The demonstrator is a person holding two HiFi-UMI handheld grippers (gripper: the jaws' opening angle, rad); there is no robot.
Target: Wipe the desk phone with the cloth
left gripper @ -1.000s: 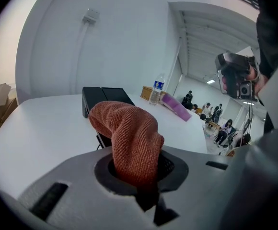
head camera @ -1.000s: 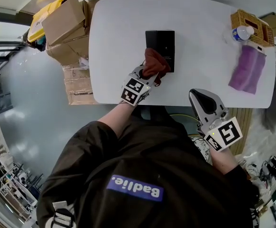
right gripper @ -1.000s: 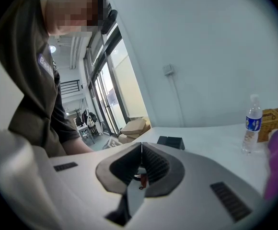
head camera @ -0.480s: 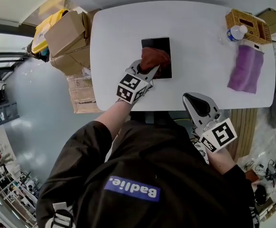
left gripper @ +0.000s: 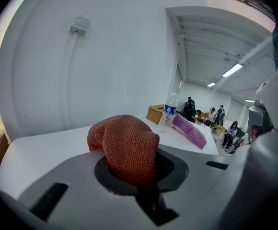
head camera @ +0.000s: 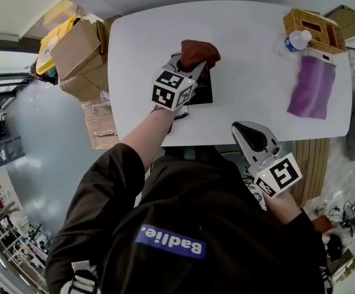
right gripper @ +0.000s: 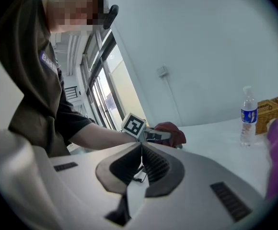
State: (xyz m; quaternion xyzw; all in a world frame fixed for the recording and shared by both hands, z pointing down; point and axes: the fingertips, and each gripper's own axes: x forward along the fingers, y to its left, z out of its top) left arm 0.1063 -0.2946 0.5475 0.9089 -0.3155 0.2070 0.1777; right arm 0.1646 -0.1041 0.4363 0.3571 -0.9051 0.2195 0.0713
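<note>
Rust-red cloth (head camera: 199, 51) is pinched tight in the jaws of the left gripper (head camera: 191, 66). It sits at the far end of the black phone (head camera: 203, 93), whose long side runs away from the person. I judge the next stroke should run toward the near edge of the table (head camera: 257, 103). The right gripper (head camera: 253, 136) is closed on nothing, just off that edge. Bare surface lies to the phone's right.

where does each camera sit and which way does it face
Head view: on the person's head, looking down at the table; torso and left forearm show.
Left gripper view: rides the left gripper, faces across the table; jaws shut on the red cloth, no body.
Right gripper view: rides the right gripper, faces the left forearm and torso; jaws shut.
Shared: all show the red cloth and water bottle.
</note>
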